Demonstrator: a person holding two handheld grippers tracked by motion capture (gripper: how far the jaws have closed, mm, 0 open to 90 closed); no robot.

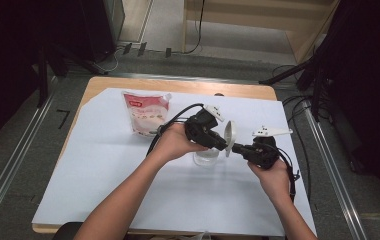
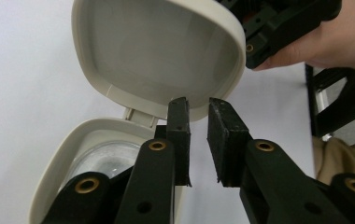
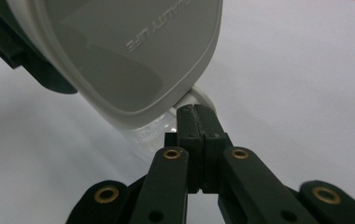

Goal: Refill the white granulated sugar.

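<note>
A small clear container (image 1: 206,157) with a pale hinged lid (image 1: 229,135) stands mid-table, its lid swung up on edge. My left gripper (image 1: 220,143) reaches in from the left. In the left gripper view its jaws (image 2: 198,105) stand a little apart just below the lid's inner face (image 2: 159,51), with nothing between the pads, and the container's base (image 2: 89,154) lies beneath. My right gripper (image 1: 235,148) comes from the right, low by the lid's foot. Its jaws (image 3: 195,109) are pressed together, tips at the container's pale rim (image 3: 202,97), under the lid's outer face (image 3: 124,51).
A pink and white pouch (image 1: 145,114) stands at the back left of the white sheet (image 1: 128,190) that covers the wooden table. Cables trail from both grippers. Dark stands and rails flank the table on either side.
</note>
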